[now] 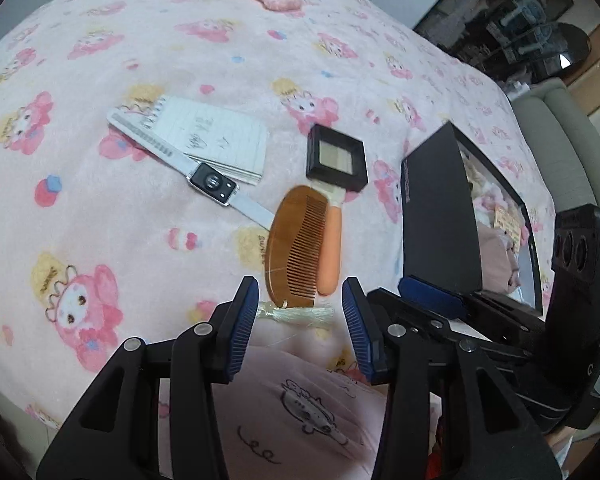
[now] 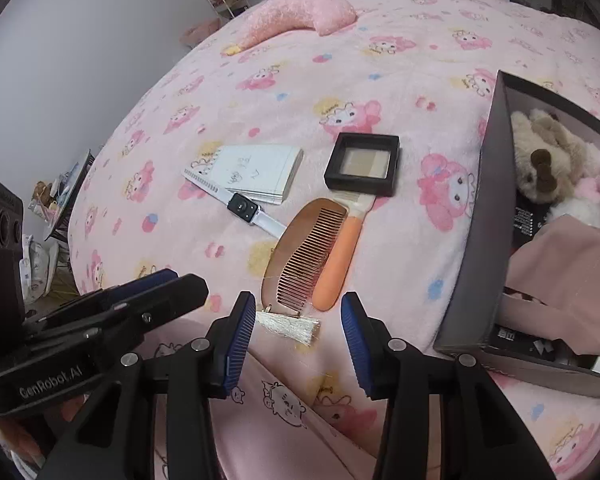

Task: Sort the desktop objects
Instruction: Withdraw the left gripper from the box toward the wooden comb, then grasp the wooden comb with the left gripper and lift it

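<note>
Pink cartoon-print blanket [image 2: 380,80], sorting not started: both claws part open, nothing in them.
Left gripper [image 1: 300,320] and right gripper [image 2: 298,320] hang above the wooden comb [image 2: 300,248], likely first pick; next move needs a descent, jaws straddling it, then carry to the black box [image 2: 484,216] at right. Count: one comb, one orange-handled brush [image 2: 340,256], one notepad [image 2: 256,172], one smartwatch [image 2: 242,208], one black square case [image 2: 362,164].
</note>
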Motion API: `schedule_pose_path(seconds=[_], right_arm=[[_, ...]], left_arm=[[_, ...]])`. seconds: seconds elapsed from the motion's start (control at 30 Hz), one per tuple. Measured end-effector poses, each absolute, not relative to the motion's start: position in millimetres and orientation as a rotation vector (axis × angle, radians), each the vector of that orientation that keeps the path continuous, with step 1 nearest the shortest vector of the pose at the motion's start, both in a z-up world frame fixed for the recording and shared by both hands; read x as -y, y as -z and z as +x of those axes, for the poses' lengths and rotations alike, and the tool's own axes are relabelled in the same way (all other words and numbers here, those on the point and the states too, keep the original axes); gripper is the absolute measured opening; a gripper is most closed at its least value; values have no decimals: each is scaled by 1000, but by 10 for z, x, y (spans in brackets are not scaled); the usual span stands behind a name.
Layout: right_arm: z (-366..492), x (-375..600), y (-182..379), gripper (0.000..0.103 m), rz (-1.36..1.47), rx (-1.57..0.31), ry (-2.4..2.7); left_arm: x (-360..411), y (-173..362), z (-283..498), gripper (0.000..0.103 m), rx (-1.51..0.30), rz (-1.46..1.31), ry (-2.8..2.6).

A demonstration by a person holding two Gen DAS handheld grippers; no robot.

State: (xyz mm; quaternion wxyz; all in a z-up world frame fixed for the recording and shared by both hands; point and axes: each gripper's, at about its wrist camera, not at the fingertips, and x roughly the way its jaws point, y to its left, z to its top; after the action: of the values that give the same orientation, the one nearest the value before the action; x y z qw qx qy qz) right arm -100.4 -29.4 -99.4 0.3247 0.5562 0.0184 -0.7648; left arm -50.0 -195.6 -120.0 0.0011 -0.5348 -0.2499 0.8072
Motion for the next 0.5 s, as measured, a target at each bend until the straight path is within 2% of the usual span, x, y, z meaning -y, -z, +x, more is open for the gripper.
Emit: schedule_pose_path(seconds=[0.3, 0.37, 0.5], right_arm=[[-1120, 478, 1534, 41, 1619, -34, 1865], [-1125, 541, 1635, 41, 1648, -40, 1827], [-1231, 621, 1817, 41, 1685, -54, 1836]], left_arm=[[2135, 1683, -952, 42, 789, -1931, -2313], [2080, 1839, -1055, 45, 806, -2000, -2168], [1983, 1947, -1180, 46, 696, -2111, -2123]])
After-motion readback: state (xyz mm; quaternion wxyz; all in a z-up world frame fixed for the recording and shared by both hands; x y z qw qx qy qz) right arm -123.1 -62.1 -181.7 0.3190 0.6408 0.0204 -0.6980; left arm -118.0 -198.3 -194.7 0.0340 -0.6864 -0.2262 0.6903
